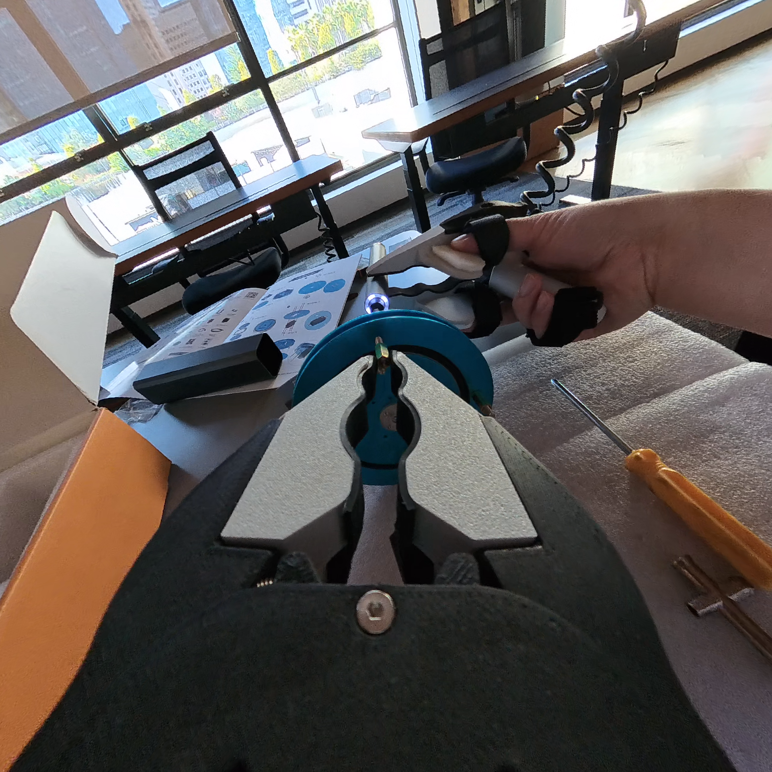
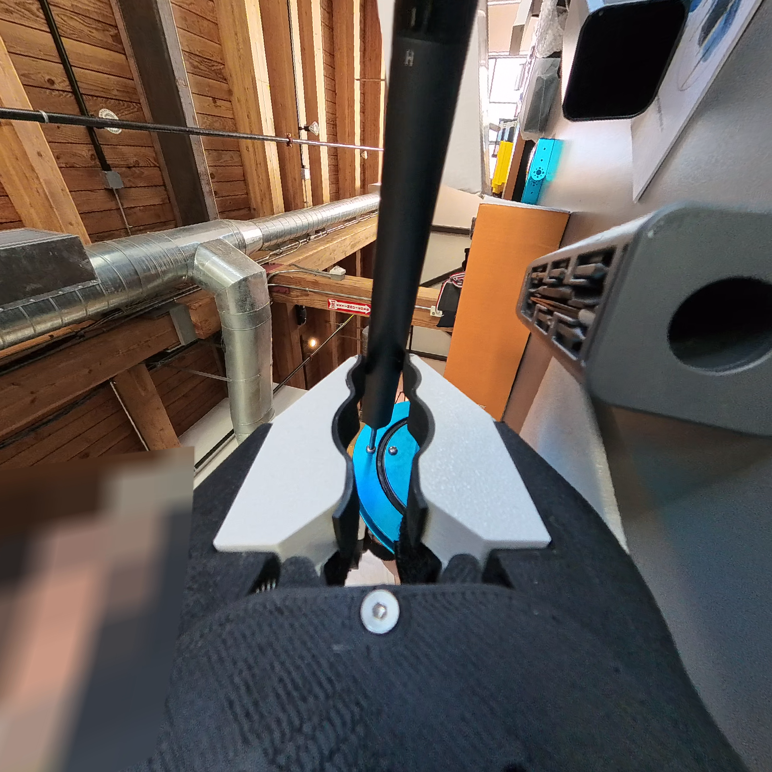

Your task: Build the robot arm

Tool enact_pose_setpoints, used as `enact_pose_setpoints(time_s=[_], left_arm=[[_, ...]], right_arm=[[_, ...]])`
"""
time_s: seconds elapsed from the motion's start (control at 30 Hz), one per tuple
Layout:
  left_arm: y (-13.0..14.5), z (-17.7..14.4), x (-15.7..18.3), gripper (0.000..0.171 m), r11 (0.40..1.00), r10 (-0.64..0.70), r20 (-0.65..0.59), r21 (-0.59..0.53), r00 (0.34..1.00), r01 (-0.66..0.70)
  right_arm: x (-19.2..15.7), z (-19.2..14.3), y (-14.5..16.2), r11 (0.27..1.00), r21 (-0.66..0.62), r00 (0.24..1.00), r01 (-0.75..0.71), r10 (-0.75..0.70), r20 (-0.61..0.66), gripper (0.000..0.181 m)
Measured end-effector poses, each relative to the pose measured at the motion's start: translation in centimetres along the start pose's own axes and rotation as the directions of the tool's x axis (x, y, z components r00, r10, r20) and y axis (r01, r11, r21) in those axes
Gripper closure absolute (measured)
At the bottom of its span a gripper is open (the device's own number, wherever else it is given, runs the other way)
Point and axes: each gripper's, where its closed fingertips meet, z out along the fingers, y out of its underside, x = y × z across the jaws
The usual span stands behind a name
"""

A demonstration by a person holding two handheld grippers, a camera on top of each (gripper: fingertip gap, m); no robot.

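Fingers of the left gripper squeeze a blue wheel standing on edge. Right gripper pinches a black screwdriver, tip on the wheel's screw.

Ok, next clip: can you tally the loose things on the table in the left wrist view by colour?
Blue: 1, the blue wheel clamped in the left hand-held gripper
Yellow: 1, the yellow-handled screwdriver
Dark: 1, the square tube
Orange: 1, the box flap
White: 1, the printed sheet
Metal: 1, the cross-shaped wrench
Total: 6
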Motion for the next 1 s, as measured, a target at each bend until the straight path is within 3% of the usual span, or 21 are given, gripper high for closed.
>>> enact_pose_setpoints(time_s=[1.0], left_arm=[[0.1,-0.4,1.0,0.168,1.000,-0.006,0.021,0.028,1.000,0.005]], right_arm=[[-1.4,0.6,0.3,0.994,-0.027,0.994,0.103,-0.103,-0.030,0.166]])
